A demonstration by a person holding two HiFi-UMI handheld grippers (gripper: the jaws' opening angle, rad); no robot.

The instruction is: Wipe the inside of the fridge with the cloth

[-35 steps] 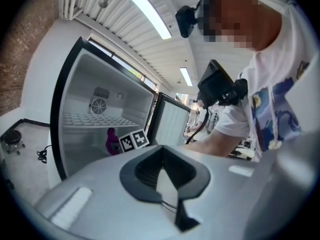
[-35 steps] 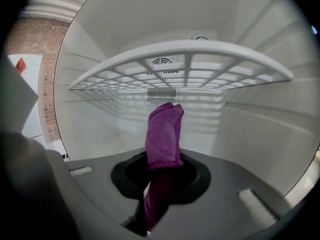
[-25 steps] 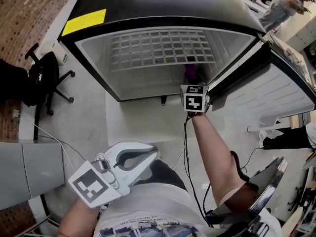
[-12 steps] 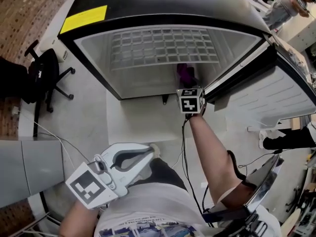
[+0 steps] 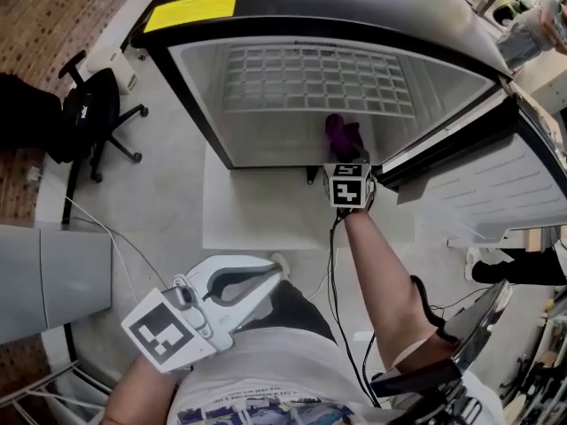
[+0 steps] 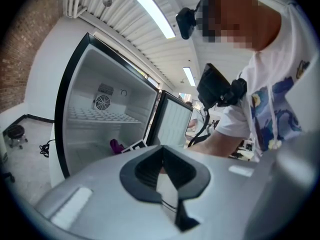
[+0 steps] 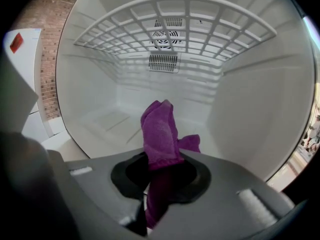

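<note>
Head view: fridge (image 5: 266, 140) open, door (image 5: 483, 180) swung to the right, yellow label (image 5: 190, 11) on the top. Right tool (image 5: 347, 168) is at the lower front edge of the opening on an outstretched arm, marker cube facing up; purple cloth (image 5: 341, 134) sticks out just beyond it into the cabinet, below the wire shelf (image 5: 328, 78). Left tool (image 5: 268, 282) is held low near the person's body, well apart from the fridge, jaw tips together. Office chair (image 5: 93, 113) on the floor left of the fridge; a cable (image 5: 334, 273) runs along the right arm. Left gripper view: left tool (image 6: 165, 191) has its jaws closed with nothing between them. Behind it: the fridge (image 6: 85, 129) interior with a round fan grille (image 6: 102, 103) on the back wall, the cloth (image 6: 116, 145) small at the bottom of the cabinet, and the door (image 6: 172, 126) to its right. Right gripper view: right tool (image 7: 157, 194) is clamped on the cloth (image 7: 160, 134), which passes through the jaws and stands up bunched in front of them. It is inside the cabinet, under the shelf (image 7: 175, 24), with a vent (image 7: 164, 61) on the back wall. Cannot tell whether the cloth touches the fridge floor (image 7: 105, 124).
</note>
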